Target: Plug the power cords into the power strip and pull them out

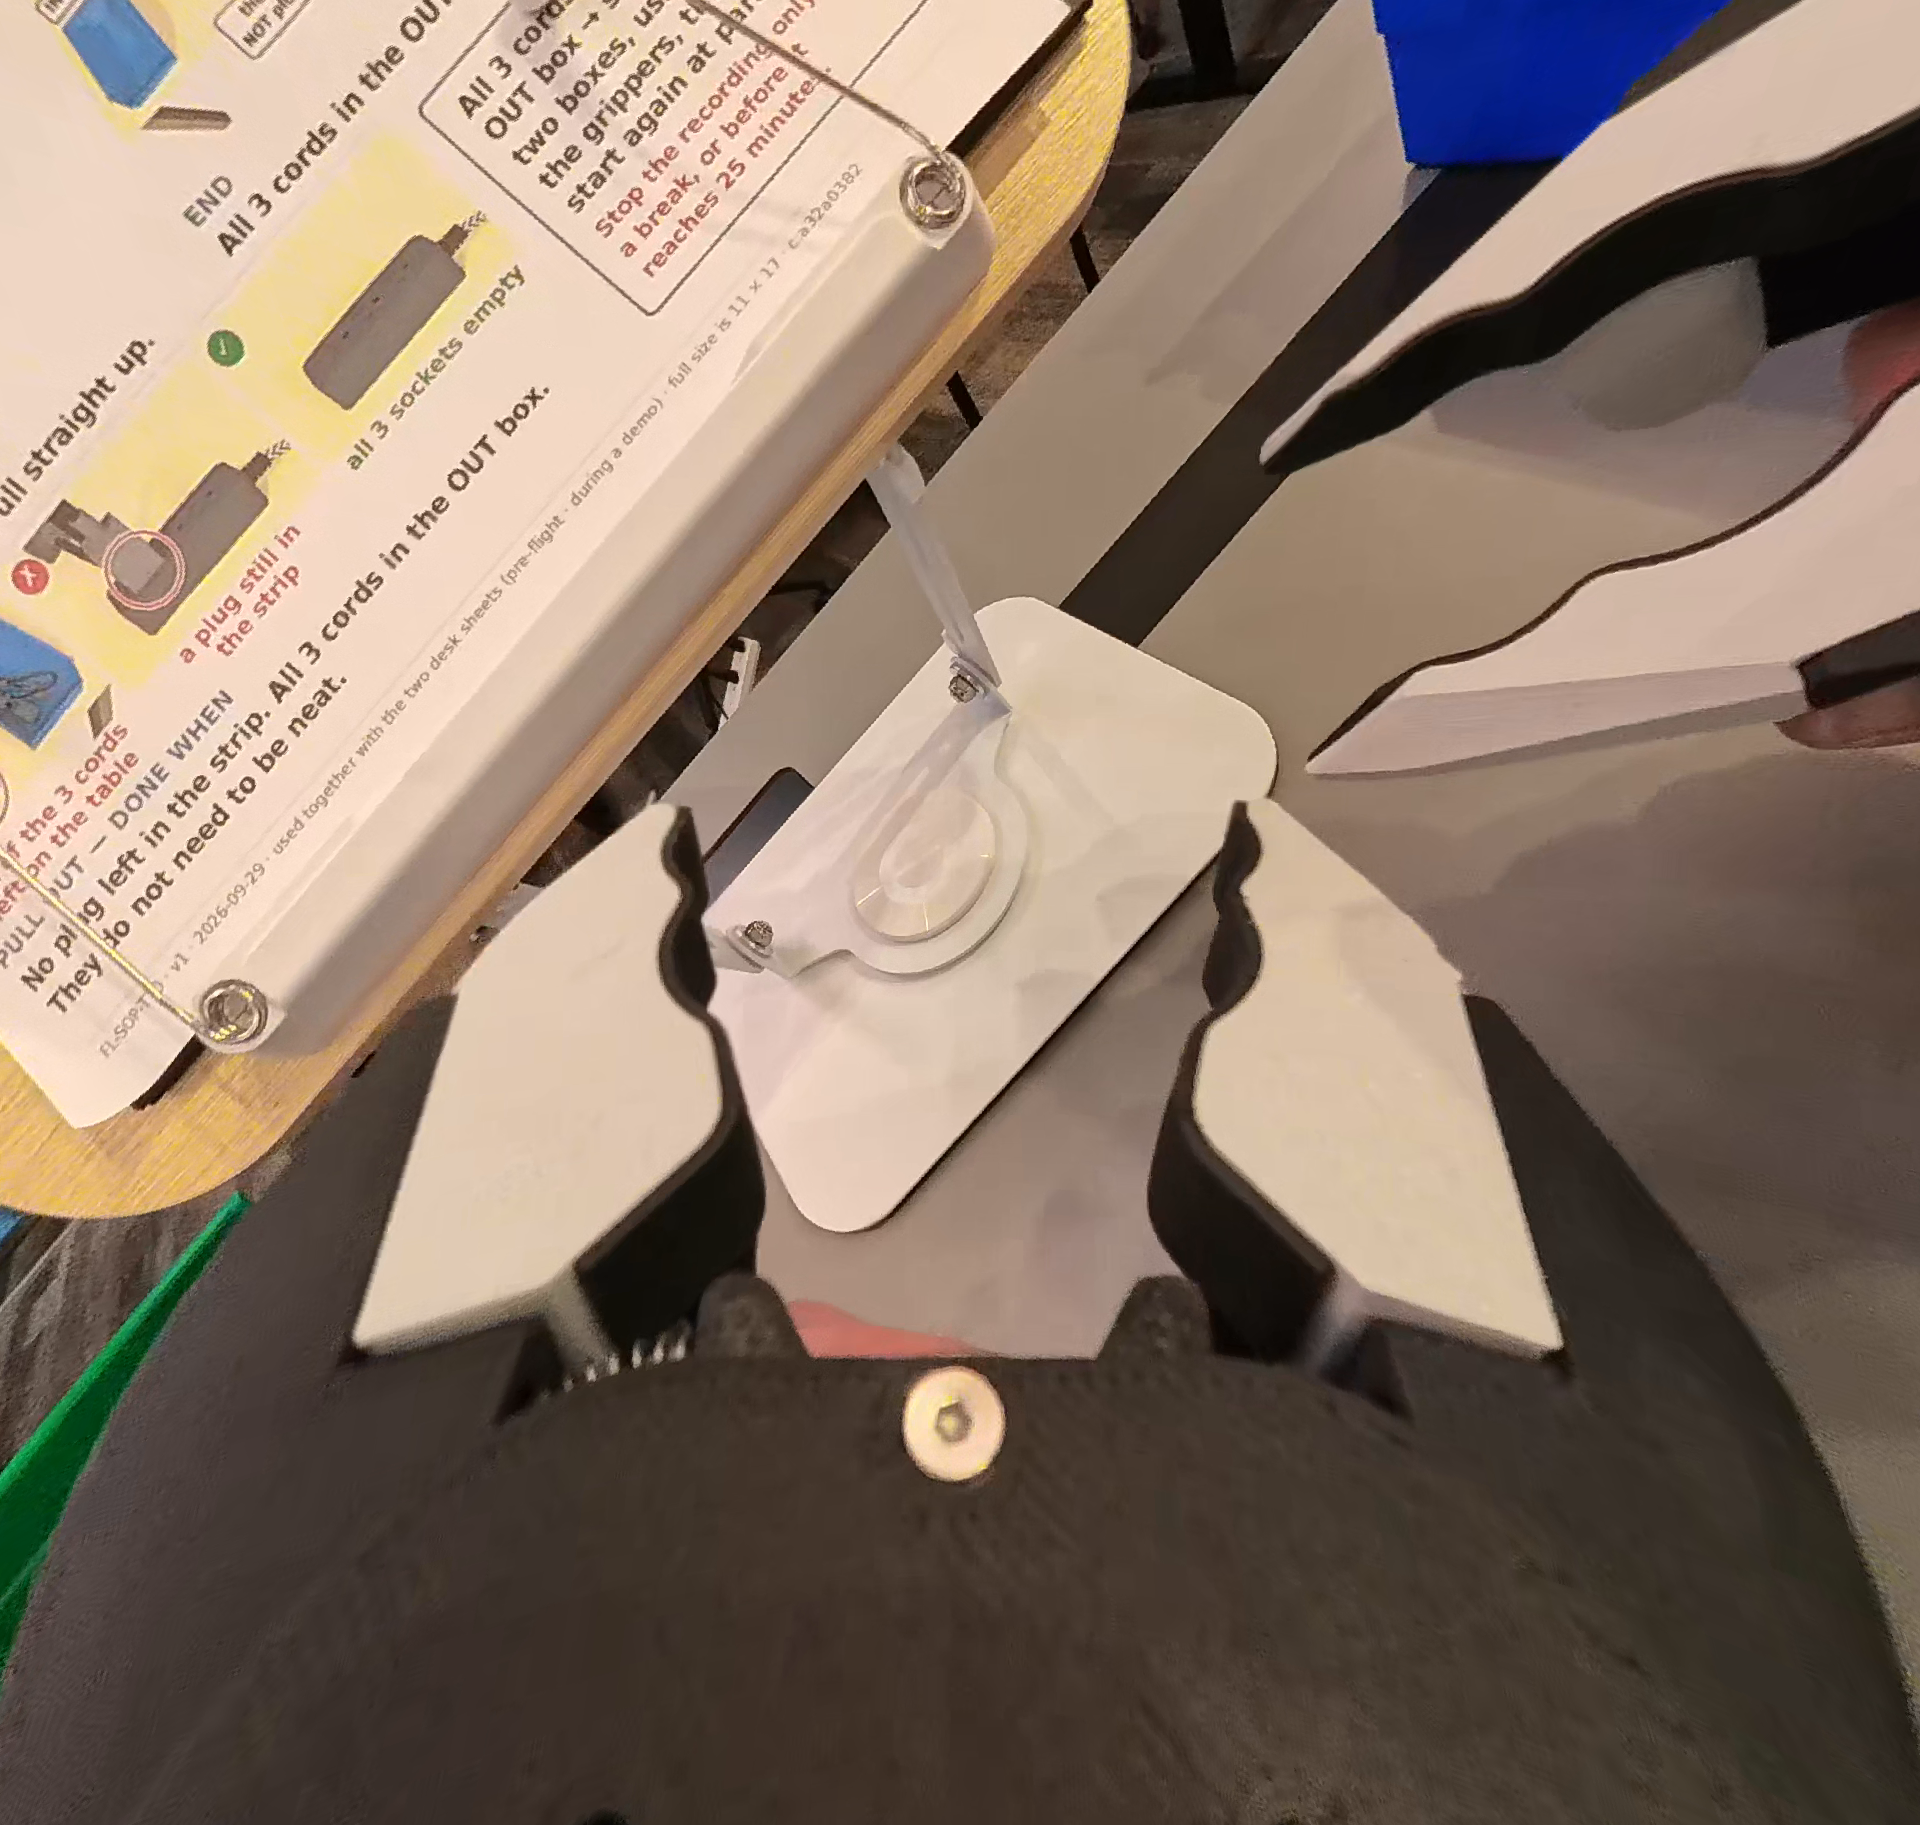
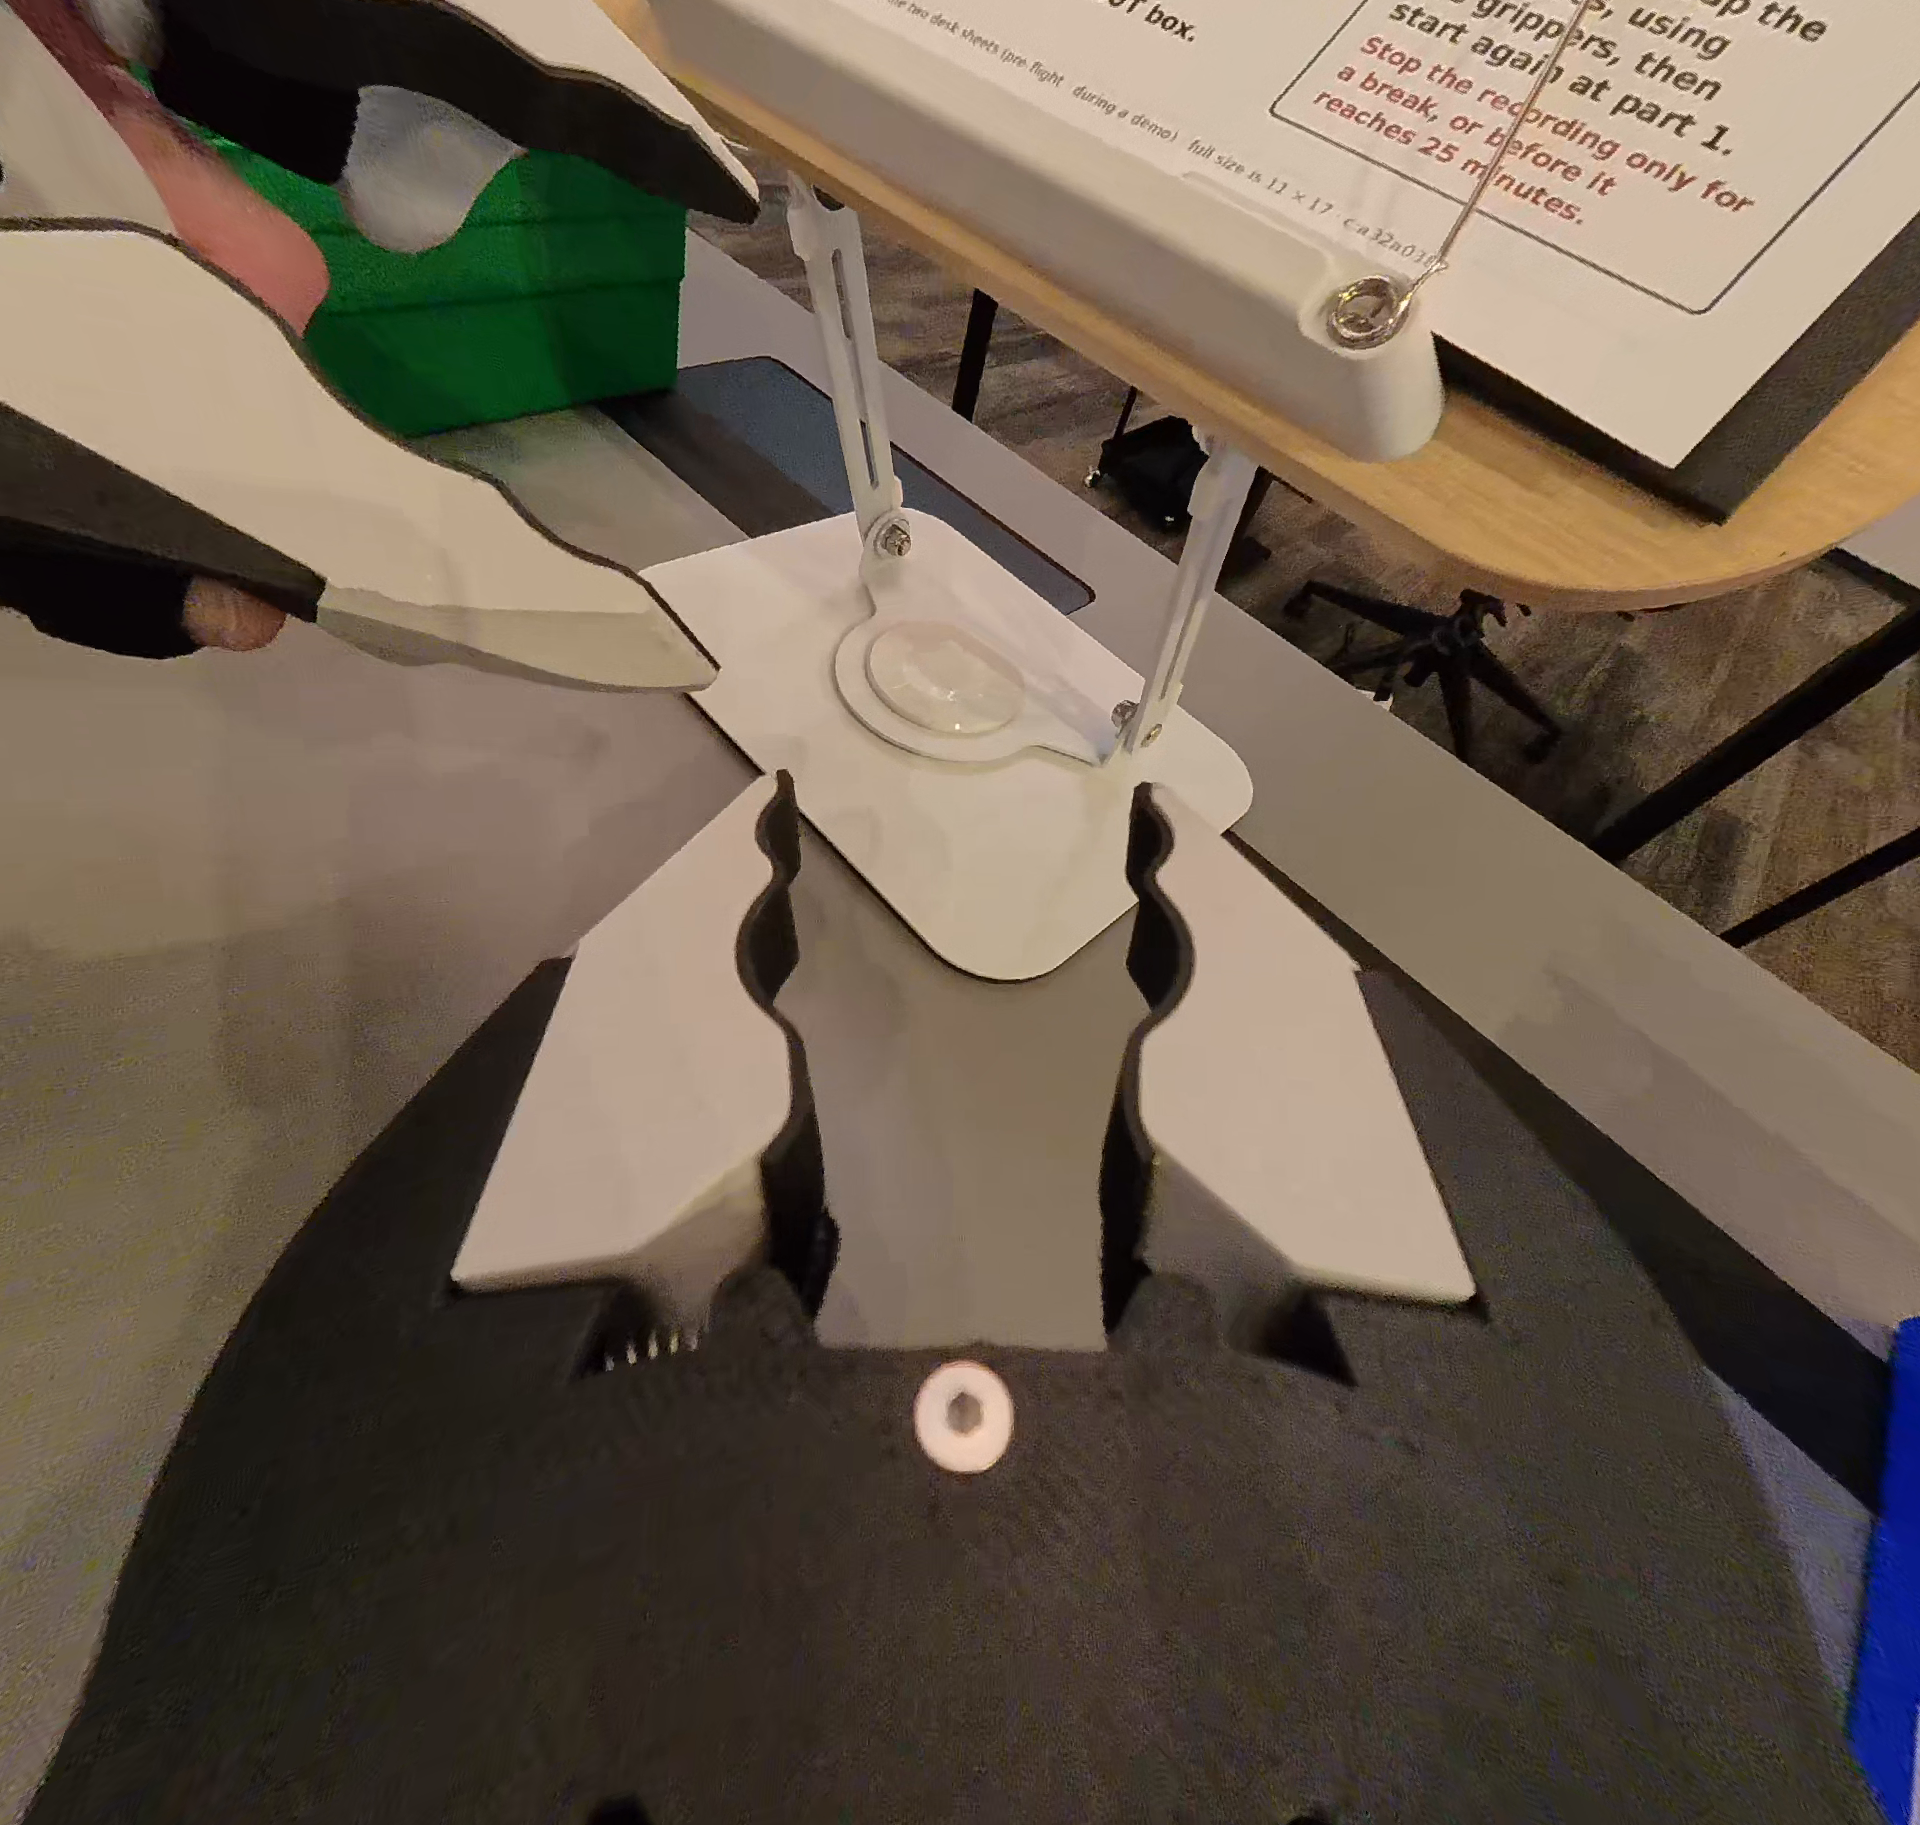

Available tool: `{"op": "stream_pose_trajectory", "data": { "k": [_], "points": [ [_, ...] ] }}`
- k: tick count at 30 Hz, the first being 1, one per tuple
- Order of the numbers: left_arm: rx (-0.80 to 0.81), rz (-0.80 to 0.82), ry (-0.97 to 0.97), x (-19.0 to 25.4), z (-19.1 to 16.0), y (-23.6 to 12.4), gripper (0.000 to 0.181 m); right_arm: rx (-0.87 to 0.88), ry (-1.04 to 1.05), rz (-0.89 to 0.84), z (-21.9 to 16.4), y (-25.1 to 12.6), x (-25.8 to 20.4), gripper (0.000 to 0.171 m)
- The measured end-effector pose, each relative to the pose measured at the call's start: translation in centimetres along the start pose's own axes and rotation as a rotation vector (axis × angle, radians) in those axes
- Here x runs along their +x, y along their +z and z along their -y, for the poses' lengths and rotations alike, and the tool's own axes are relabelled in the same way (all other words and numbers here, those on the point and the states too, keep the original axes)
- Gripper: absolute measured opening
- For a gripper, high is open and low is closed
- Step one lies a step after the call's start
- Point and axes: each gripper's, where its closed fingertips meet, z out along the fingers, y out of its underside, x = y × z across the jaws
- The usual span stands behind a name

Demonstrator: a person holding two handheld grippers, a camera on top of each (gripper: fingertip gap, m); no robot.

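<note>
Left gripper and right gripper both spread wide, holding nothing, hovering over the grey table and aimed at the white base plate of a tilted stand carrying a printed instruction sheet. Power strip and cords not visible in either view. Green box sits behind the left gripper, blue box at the far table edge.

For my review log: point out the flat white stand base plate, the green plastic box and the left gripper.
Flat white stand base plate [image 2: 997, 882]: right wrist view, bare near part.
Green plastic box [image 2: 520, 321]: right wrist view, front wall.
Left gripper [image 1: 956, 830]: left wrist view, midway between fingertips.
</note>
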Motion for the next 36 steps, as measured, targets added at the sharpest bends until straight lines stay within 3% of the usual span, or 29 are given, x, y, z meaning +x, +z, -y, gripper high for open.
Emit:
{"op": "stream_pose_trajectory", "data": {
  "k": [8,14,24,32,36],
  "points": [
    [0.032,-0.01,0.044,0.3,0.2,-0.2,0.053,-0.005,-0.006,0.017,-0.3,0.1,-0.1,0.049],
    [0.049,-0.047,0.07,0.9,0.3,-0.4,0.008,-0.01,-0.009,0.03,-0.6,0.2,-0.2,0.042],
    [0.045,-0.039,0.064,0.4,-0.1,-0.2,0.04,-0.007,-0.013,0.055,-0.8,0.3,-0.5,0.039],
    [0.05,-0.043,0.05,0.3,0.0,-0.3,0.051,-0.008,-0.006,0.068,-1.0,0.4,-0.5,0.038],
    [0.092,-0.033,0.024,0.0,1.7,-1.2,0.054,-0.007,-0.006,0.069,-1.1,0.4,-0.4,0.037]
  ]
}}
